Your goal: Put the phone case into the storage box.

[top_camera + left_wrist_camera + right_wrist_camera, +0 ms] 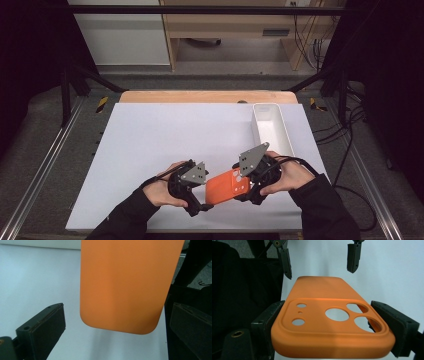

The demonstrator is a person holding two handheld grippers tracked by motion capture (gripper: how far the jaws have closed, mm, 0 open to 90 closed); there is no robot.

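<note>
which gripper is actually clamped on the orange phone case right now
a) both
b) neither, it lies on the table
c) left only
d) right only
d: in the right gripper view the right gripper has its jaws pressed on both sides of the orange phone case at the camera-hole end, while in the left gripper view the left gripper stands open with the case's plain end between its jaws, touching neither.

A lab: metal frame rails (37, 175) (black-curtained sides), trailing cables (350, 130), white-topped table (165, 145).
</note>
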